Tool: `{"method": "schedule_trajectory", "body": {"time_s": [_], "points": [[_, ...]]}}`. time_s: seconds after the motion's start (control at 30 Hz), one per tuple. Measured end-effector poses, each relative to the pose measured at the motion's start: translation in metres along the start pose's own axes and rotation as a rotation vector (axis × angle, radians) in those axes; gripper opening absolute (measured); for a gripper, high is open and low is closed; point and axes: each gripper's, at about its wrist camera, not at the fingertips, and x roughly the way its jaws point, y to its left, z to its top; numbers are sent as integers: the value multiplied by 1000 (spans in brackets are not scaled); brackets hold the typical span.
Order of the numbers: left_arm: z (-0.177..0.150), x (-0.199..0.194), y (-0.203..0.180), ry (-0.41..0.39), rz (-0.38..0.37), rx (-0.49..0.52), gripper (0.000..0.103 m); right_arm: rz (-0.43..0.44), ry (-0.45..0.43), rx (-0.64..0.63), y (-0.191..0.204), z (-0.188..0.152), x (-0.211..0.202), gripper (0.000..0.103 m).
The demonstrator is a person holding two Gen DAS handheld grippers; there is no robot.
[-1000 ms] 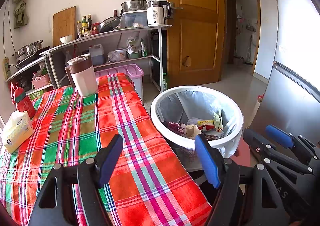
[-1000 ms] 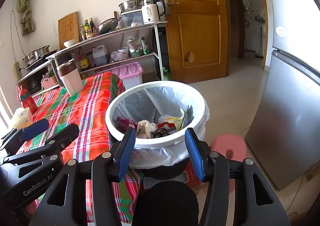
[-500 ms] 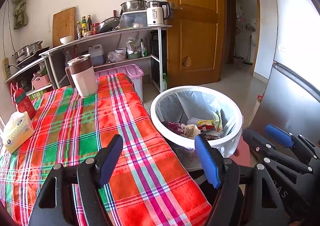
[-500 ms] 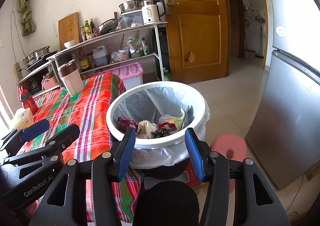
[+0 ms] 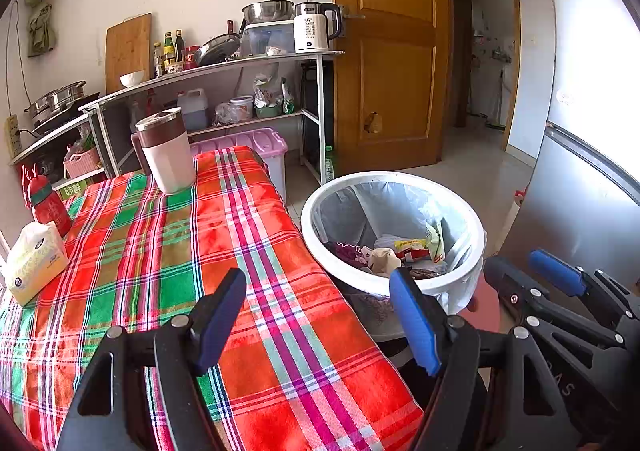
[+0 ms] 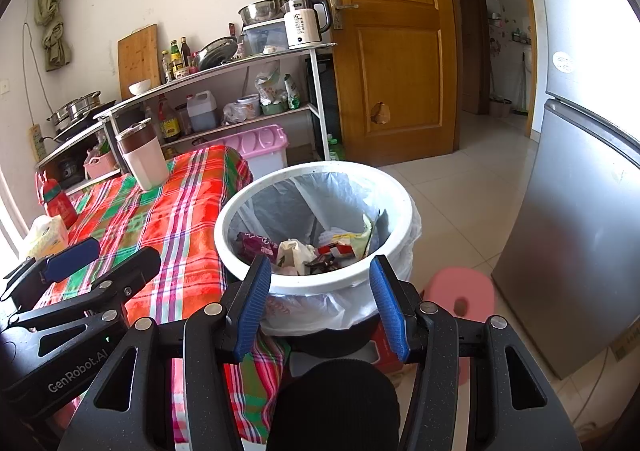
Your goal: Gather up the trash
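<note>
A white trash bin (image 5: 392, 176) (image 6: 316, 168) lined with a plastic bag stands beside the table, off its right edge. Crumpled wrappers and paper (image 5: 404, 249) (image 6: 308, 251) lie inside it. My left gripper (image 5: 316, 291) hovers open over the plaid tablecloth (image 5: 160, 251) near the table's right edge, with nothing between its blue pads. My right gripper (image 6: 320, 275) is open just in front of the bin's near rim, also holding nothing. No loose trash shows on the cloth.
On the table stand a pink tumbler (image 5: 168, 151), a red bottle (image 5: 48, 203) and a tissue pack (image 5: 34, 263). A kitchen rack (image 5: 240, 63) and pink box (image 5: 256, 143) are behind. A pink stool (image 6: 460, 291) and grey fridge (image 6: 580, 231) are right of the bin.
</note>
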Motion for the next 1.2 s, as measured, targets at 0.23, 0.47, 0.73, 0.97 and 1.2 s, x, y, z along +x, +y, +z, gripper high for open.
{"method": "schedule_trajectory", "body": {"time_s": [0.23,0.47,0.73,0.97,1.2], "points": [[0,-1,0,0,0,0,76,0,-1,0,0,0,0,52],[0,-1,0,-1,0,-1,76,0,0,0,0,0,0,52],[0,-1,1,1,-1,-2,76,1,-1,0,1,-1,0,52],[0,-3,1,2,-5,-2,76,4,-2,-1,1,-1,-1,52],[0,-4,1,3,-7,-3,76,6,-4,-1,2,-1,-3,52]]}}
